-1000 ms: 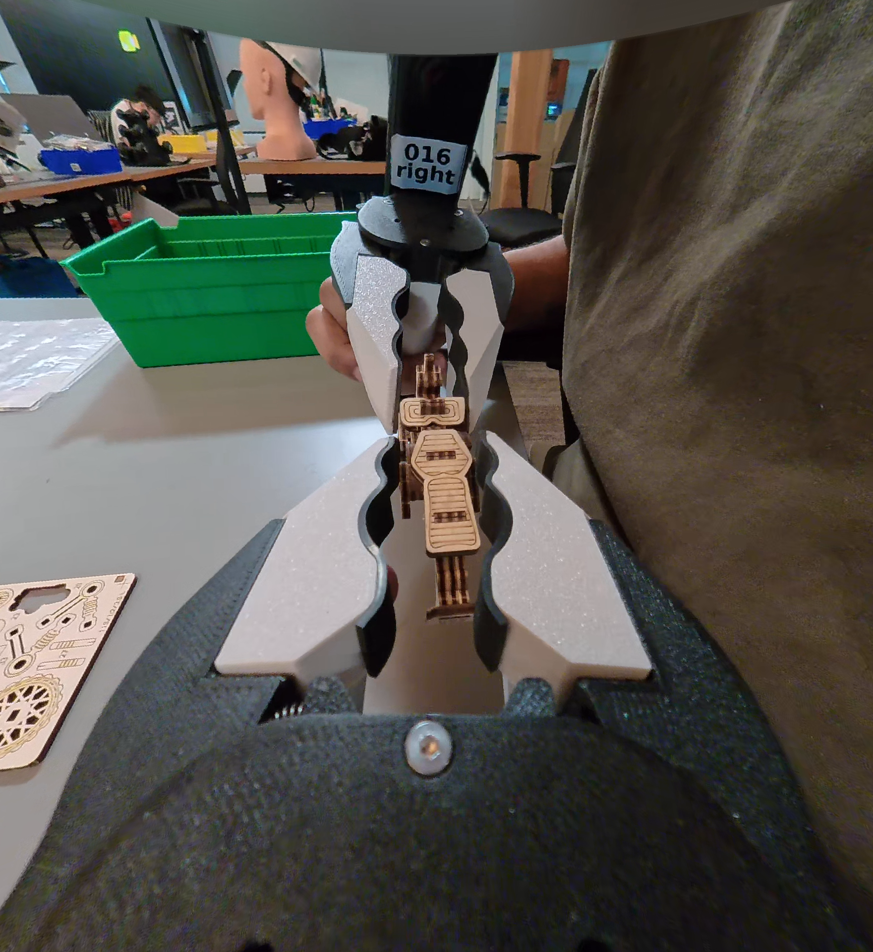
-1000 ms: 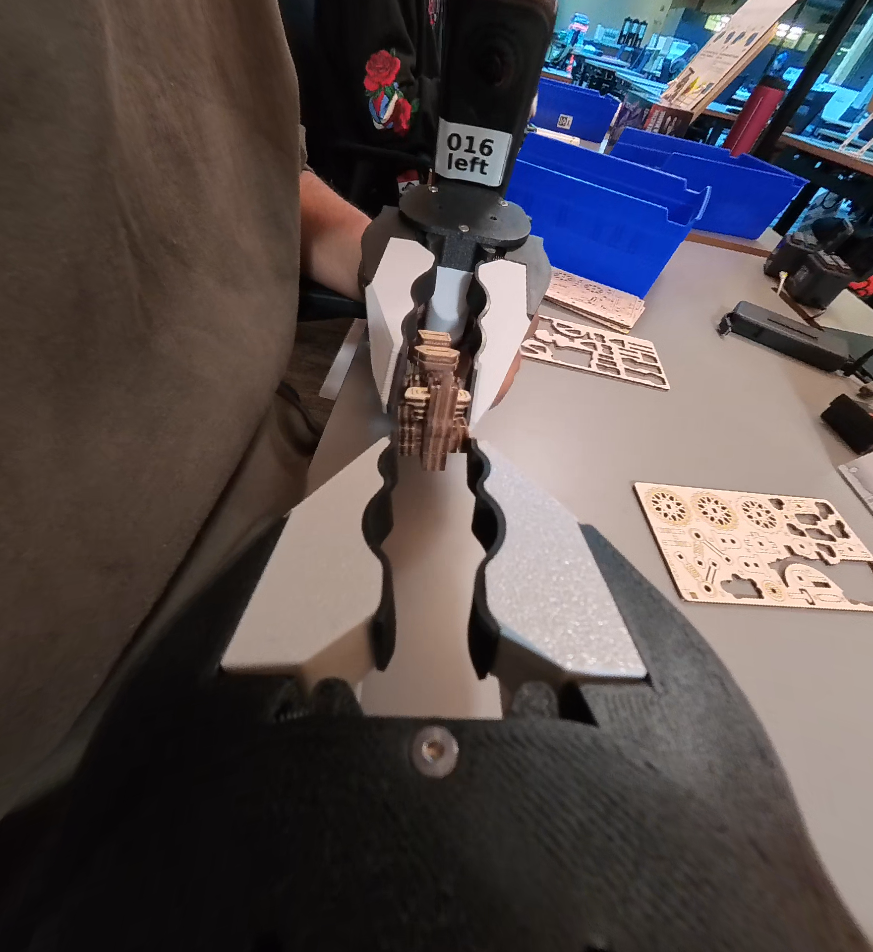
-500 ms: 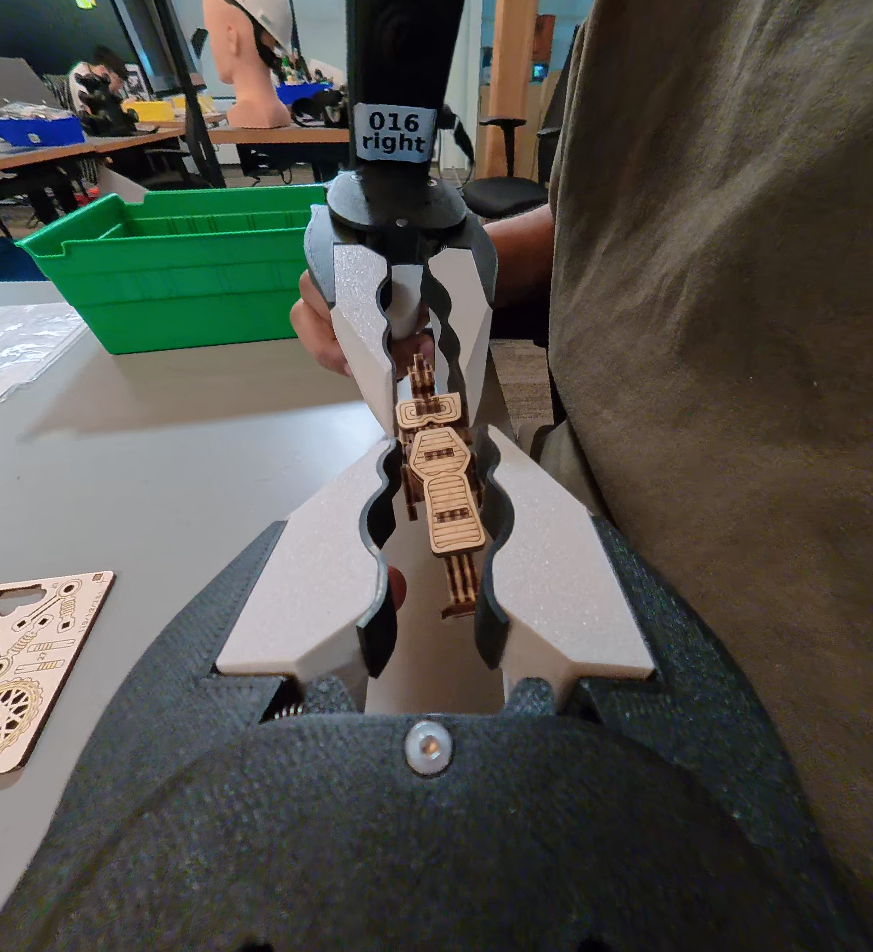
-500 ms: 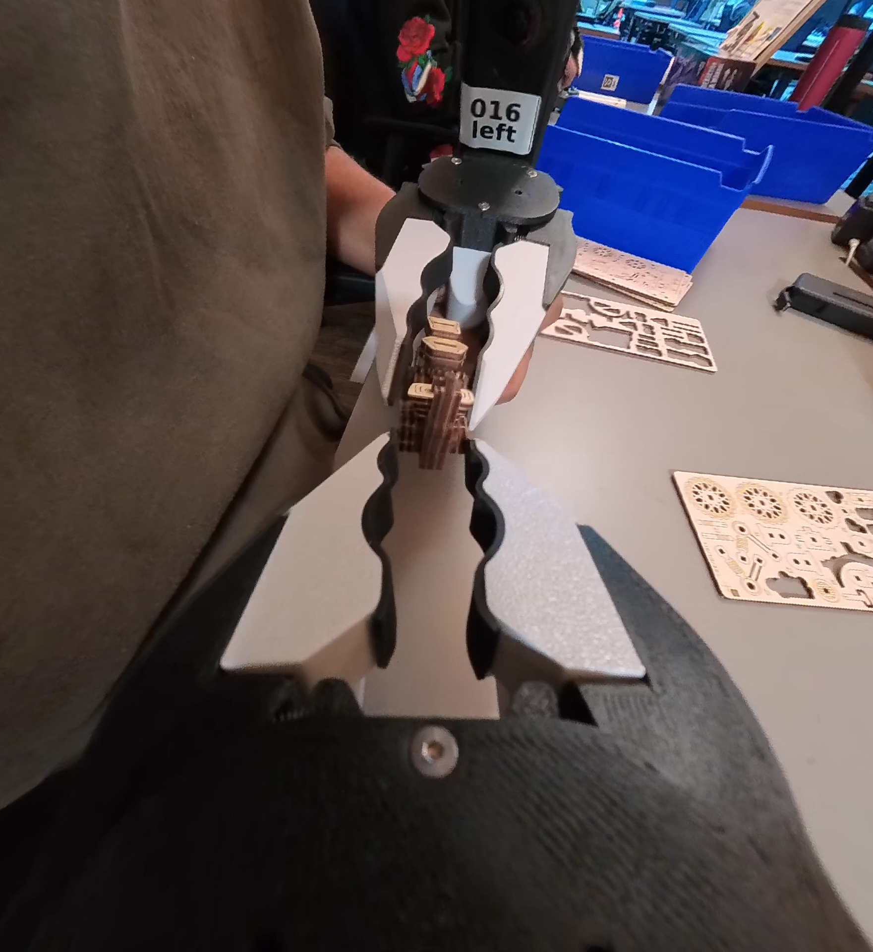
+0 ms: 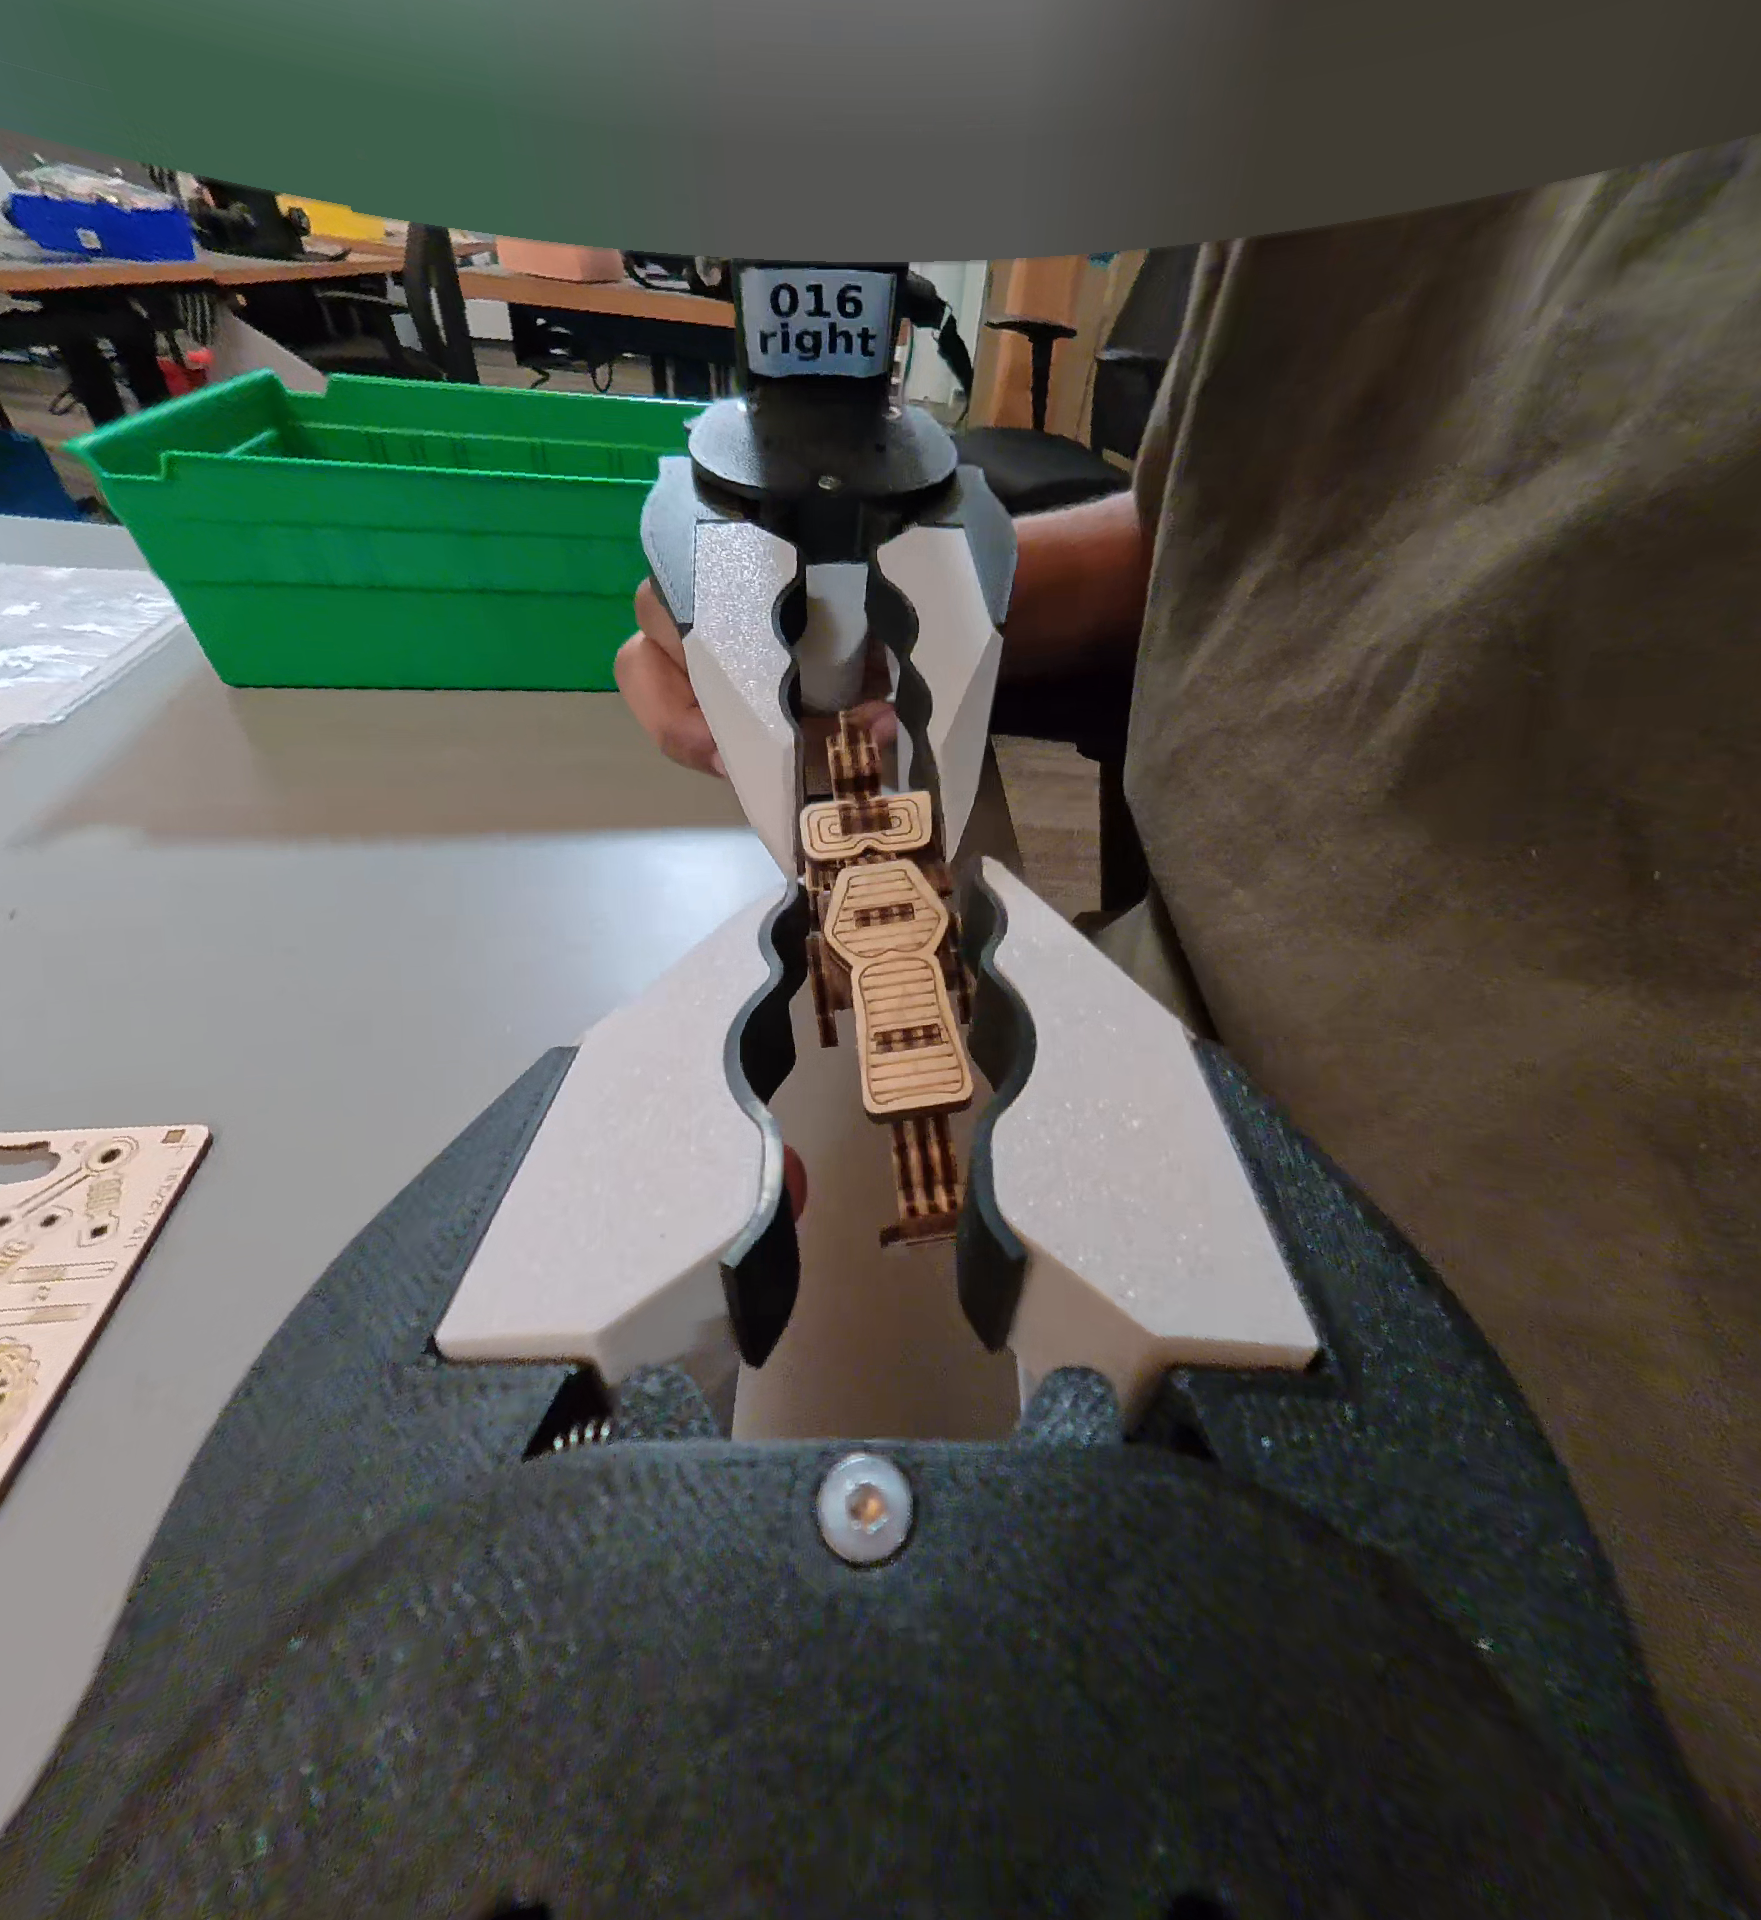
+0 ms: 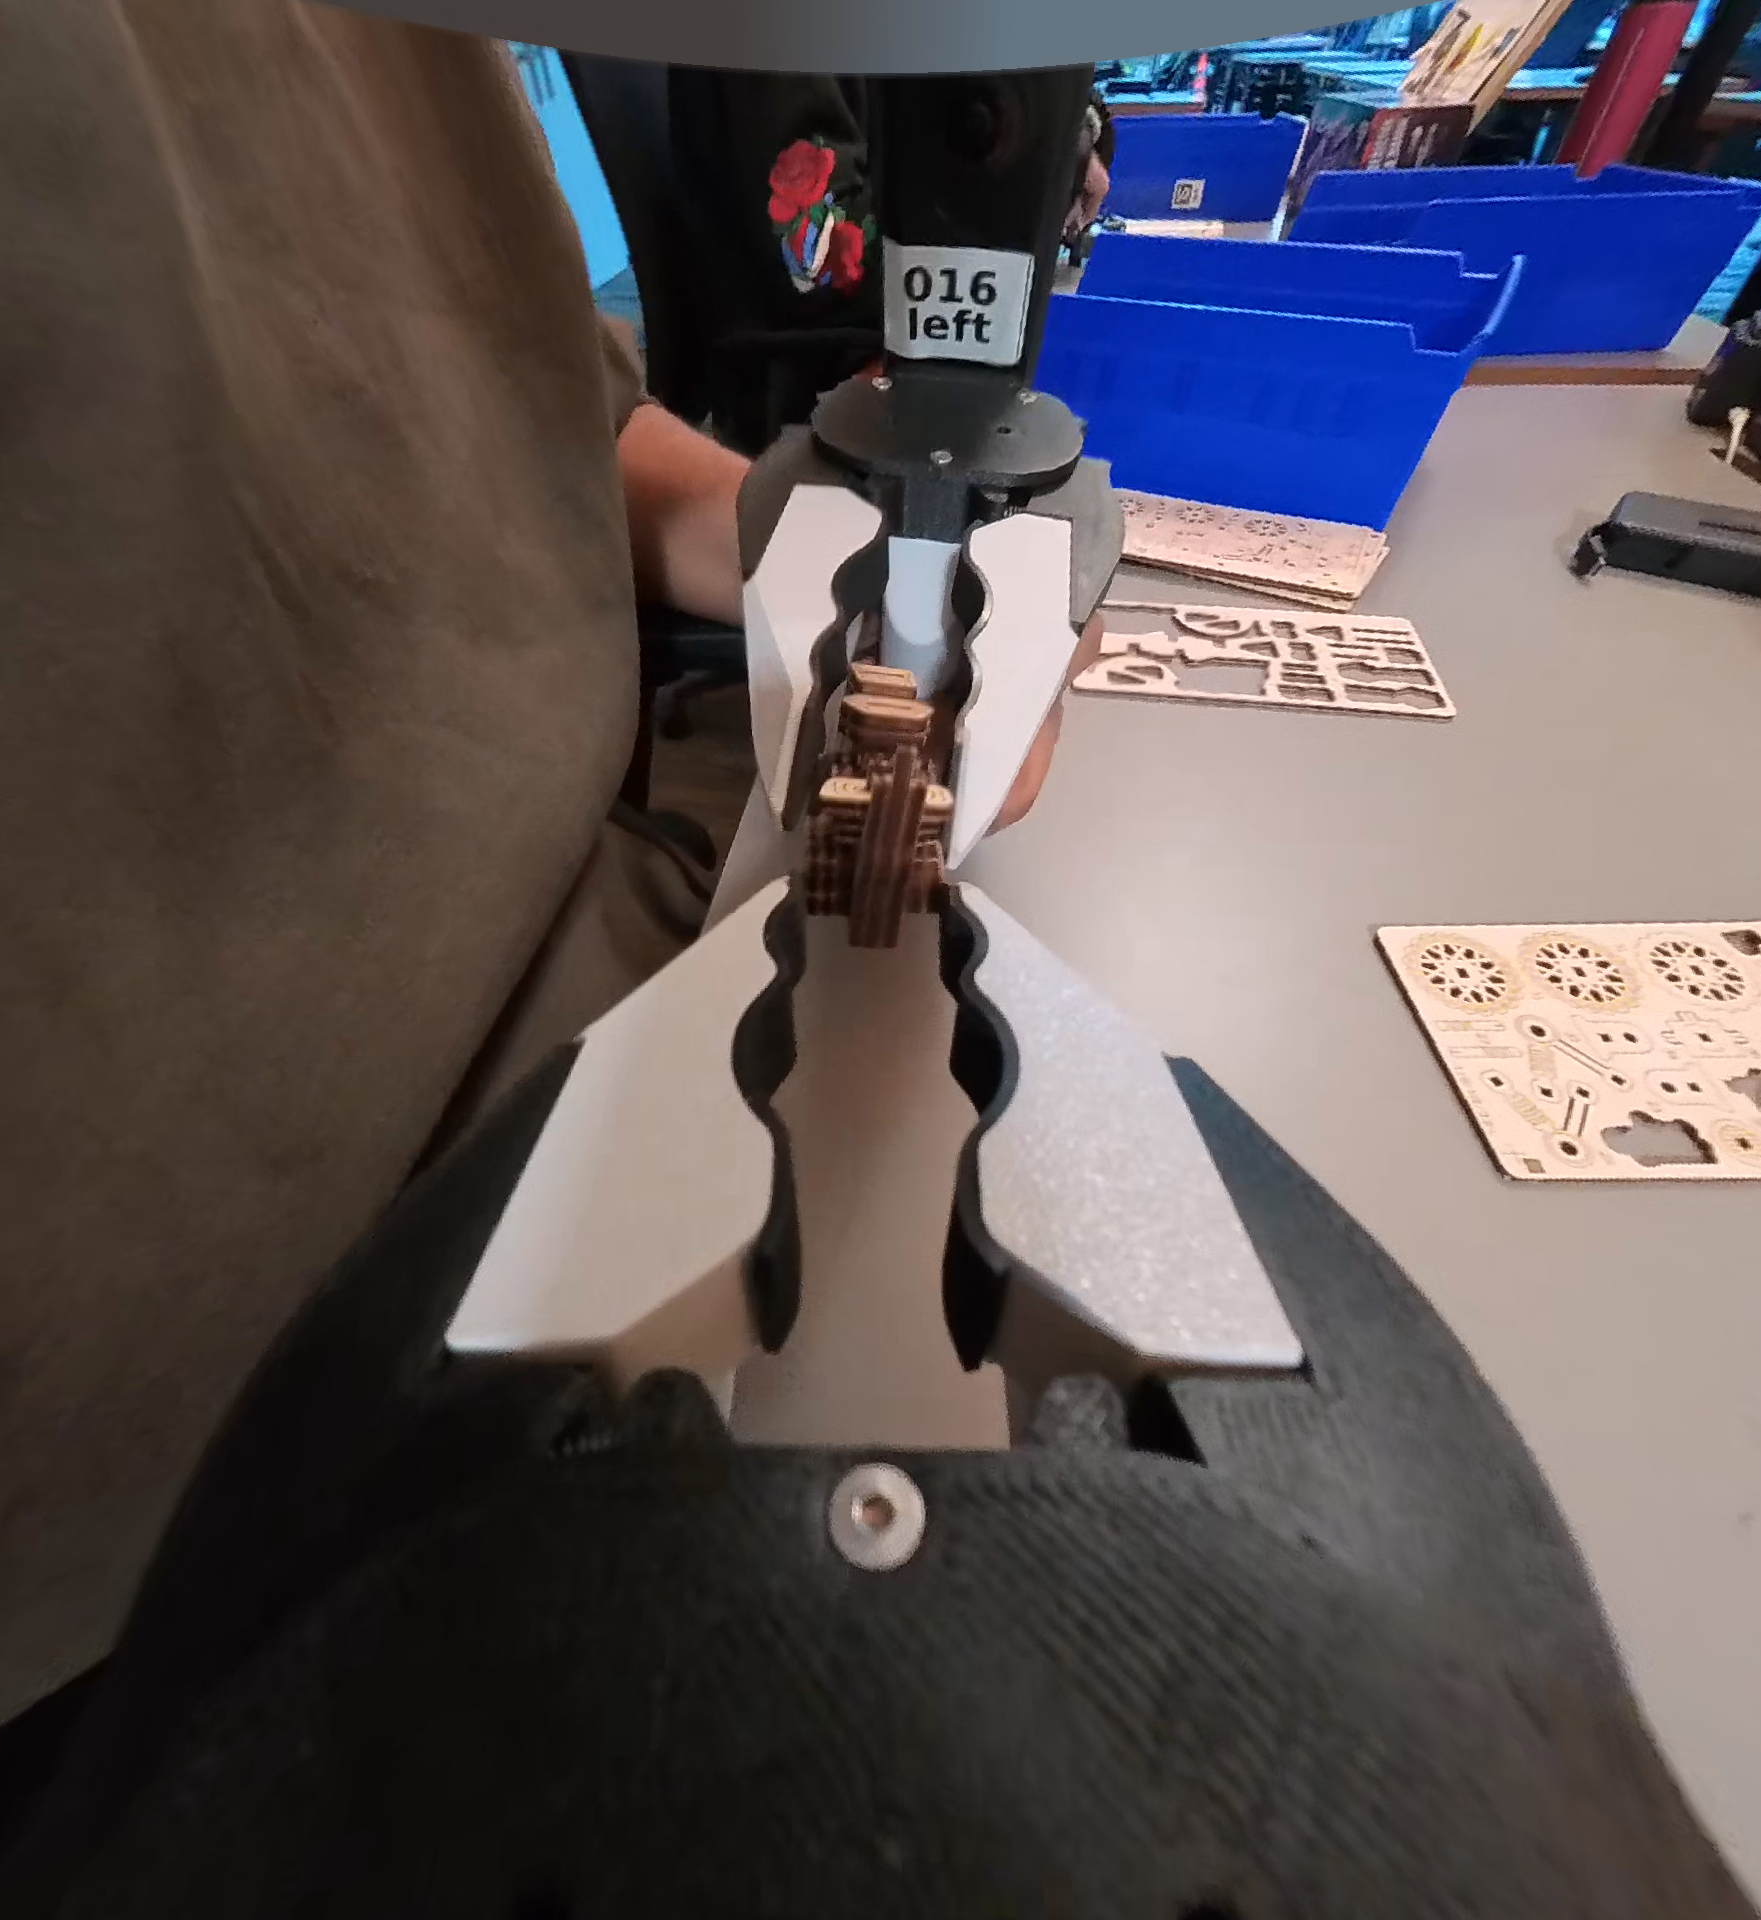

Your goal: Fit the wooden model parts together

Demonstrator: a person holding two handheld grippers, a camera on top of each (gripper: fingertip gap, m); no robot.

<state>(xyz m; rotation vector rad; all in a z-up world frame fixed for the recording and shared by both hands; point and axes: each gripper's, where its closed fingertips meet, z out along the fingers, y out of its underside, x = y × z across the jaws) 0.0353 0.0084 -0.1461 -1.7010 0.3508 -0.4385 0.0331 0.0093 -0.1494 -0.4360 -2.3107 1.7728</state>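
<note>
item: small layered laser-cut wooden model [image 5: 891, 997], partly built, held above the grey worktop [image 5: 336, 935] between left hand-held gripper [image 5: 881, 914] and right hand-held gripper [image 6: 871, 894], both clamped on it; punched plywood sheets [image 6: 1624, 1049] suggest parts remain unfitted.

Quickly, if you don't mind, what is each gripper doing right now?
Left gripper: shut on the wooden model, gripping its near end.
Right gripper: shut on the same wooden model, at its far end, opposite the left.
</note>
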